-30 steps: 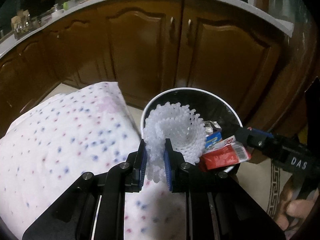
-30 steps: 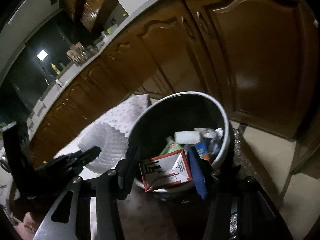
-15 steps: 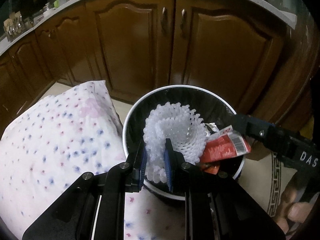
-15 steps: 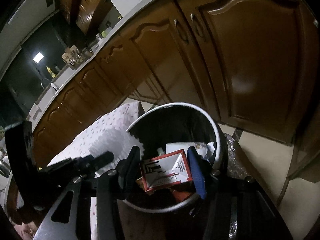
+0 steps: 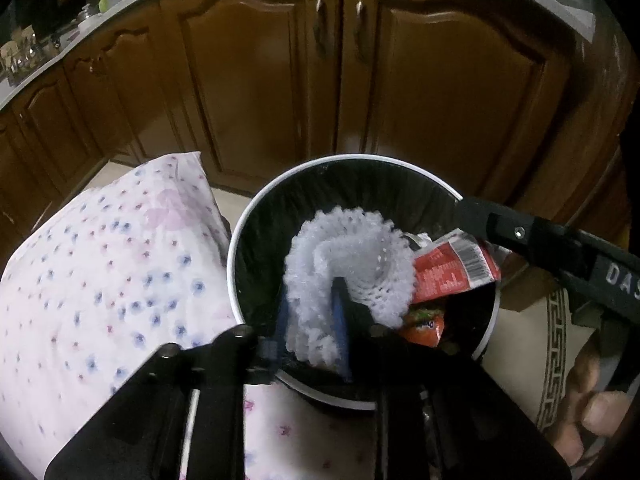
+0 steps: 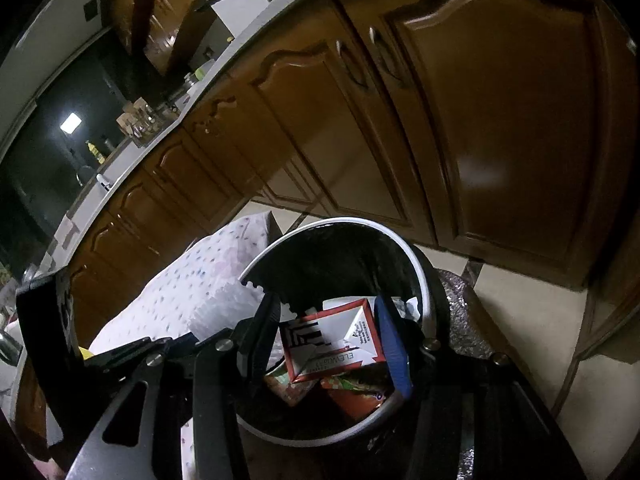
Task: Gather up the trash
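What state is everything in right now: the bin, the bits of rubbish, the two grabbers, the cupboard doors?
Bin: upright, uncovered, dark inside, part full.
White foam net: over the bin, between the left gripper's fingers.
Left gripper: jaws have just been opening, letting the net go.
Red and white carton: clamped in the right gripper, over the bin.
Right gripper: shut on the carton.
Orange wrapper: lying in the bin.
Cupboard doors: shut.
Spotted cloth: lying beside the bin.

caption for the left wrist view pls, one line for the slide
Left gripper, jaws just opening around white foam net, over the black-lined bin as the red packet arrives.
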A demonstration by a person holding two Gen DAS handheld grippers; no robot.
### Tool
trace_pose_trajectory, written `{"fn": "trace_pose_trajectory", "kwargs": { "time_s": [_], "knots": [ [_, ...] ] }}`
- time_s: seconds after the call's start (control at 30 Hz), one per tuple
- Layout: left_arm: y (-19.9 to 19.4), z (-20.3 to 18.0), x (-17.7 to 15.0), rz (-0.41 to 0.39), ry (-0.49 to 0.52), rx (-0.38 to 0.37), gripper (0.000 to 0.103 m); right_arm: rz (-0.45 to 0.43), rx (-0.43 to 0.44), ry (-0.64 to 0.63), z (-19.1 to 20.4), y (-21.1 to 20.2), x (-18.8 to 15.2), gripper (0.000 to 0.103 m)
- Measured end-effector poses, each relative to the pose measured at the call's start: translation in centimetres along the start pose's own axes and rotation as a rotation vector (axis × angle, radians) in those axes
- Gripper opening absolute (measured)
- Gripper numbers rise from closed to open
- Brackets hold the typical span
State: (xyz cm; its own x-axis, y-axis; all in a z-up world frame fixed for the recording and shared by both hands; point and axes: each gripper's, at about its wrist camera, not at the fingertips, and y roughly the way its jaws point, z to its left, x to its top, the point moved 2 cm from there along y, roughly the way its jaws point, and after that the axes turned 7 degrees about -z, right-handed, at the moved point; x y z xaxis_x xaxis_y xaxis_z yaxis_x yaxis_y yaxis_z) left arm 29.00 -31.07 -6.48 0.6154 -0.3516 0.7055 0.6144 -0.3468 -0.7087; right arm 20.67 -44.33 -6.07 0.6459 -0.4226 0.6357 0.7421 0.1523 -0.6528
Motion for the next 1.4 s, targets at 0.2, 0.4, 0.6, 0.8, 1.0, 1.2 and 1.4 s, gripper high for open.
{"fn": "trace_pose_trajectory", "kwargs": {
  "time_s": [0.2,0.4,0.6,0.8,1.0,1.2,1.4],
  "knots": [
    [-1.1,-0.1,-0.1,-0.027,0.012,0.007,0.067,0.027,0.016,0.059,-0.8,0.9,0.1,0.053],
    [-2.7,1.6,-0.9,-0.039,-0.020,0.012,0.070,0.003,0.030,0.098,-1.1,0.4,0.4,0.061],
    [-6.4,4.5,-3.2,-0.100,-0.122,0.005,0.073,-0.051,0.054,0.120,-0.2,-2.0,0.0,0.071],
    [-10.4,6.3,-6.1,-0.153,-0.192,0.024,0.075,-0.147,0.061,0.124,1.8,-5.6,-2.3,0.082],
    [-15.6,7.6,-8.3,-0.259,-0.220,0.054,0.083,-0.218,0.033,0.066,5.3,-8.6,-5.2,0.089],
    [-21.9,7.9,-10.8,-0.460,-0.192,0.161,0.101,-0.332,-0.012,-0.078,10.6,-12.0,-6.9,0.103],
    [-26.2,8.7,-14.3,-0.600,-0.191,0.261,0.103,-0.487,-0.097,-0.268,14.9,-14.8,-10.7,0.103]
  ]
}}
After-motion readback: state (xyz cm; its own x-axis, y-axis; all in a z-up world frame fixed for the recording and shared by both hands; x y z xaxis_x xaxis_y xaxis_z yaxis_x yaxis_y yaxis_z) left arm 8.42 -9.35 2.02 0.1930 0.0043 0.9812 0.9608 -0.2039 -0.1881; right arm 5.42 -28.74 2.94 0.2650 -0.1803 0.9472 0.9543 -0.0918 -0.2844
